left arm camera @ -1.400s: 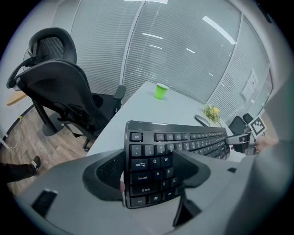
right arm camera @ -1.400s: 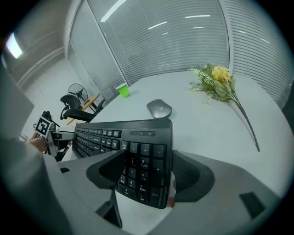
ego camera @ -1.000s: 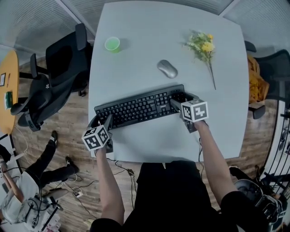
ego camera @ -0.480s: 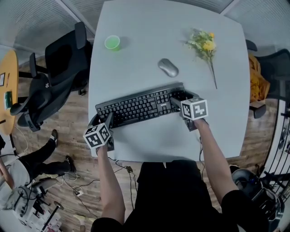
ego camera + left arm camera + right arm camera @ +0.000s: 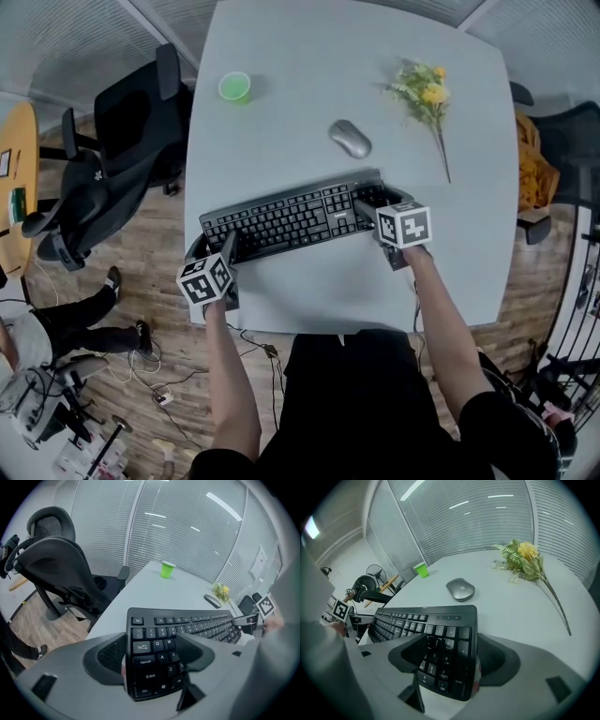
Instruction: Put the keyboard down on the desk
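Plenty of bare desk [image 5: 309,56] lies ahead of me, yet the keyboard [image 5: 291,217] hangs slanted over its near part, with the left end close to the desk's left edge. I cannot tell whether its underside touches the top.

My left gripper [image 5: 154,660] is clamped across the Ctrl and Shift end. My right gripper [image 5: 451,663] is clamped across the number pad.

The main risk, as I judge it, is an uneven release. If one side lets go first, the board could pivot and slap down, or the left end could slide off the edge. Lowering it tilted could also wedge a lower jaw beneath it.

Beyond it, the flower sprig [image 5: 427,94], the mouse [image 5: 350,140] and the green cup [image 5: 233,87] lie well apart. Only a forward shove would reach the mouse.
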Motion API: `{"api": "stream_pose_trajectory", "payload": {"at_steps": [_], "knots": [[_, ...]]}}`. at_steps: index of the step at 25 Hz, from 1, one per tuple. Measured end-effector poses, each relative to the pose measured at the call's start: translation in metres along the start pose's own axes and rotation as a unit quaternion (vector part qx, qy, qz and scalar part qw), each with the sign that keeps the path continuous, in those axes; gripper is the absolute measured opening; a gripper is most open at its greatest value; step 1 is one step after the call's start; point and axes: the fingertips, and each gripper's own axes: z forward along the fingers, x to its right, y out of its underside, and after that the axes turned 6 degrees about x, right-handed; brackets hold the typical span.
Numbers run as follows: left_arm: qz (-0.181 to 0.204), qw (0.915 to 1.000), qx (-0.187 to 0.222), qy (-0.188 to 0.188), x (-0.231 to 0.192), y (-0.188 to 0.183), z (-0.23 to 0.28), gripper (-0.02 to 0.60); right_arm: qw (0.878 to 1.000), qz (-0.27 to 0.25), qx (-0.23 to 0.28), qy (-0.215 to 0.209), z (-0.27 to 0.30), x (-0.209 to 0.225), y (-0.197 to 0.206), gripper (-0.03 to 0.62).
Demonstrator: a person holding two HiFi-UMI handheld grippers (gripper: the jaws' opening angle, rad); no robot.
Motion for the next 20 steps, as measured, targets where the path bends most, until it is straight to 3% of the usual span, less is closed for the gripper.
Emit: {"api": "stream_pose_trajectory", "payload": {"at_steps": [10, 20], "knots": [[0.025, 0.9996, 0.005, -0.010, 0.002, 0.002, -0.008, 0.327, 1.000, 0.001, 0.014, 0.011, -0.006, 0.001, -0.002, 0.334], [0.035, 0.9992, 0.017, 0.007, 0.019, 0.015, -0.038, 0.327, 0.999, -0.018, 0.036, 0.021, -0.031, -0.016, 0.004, 0.314]]}}
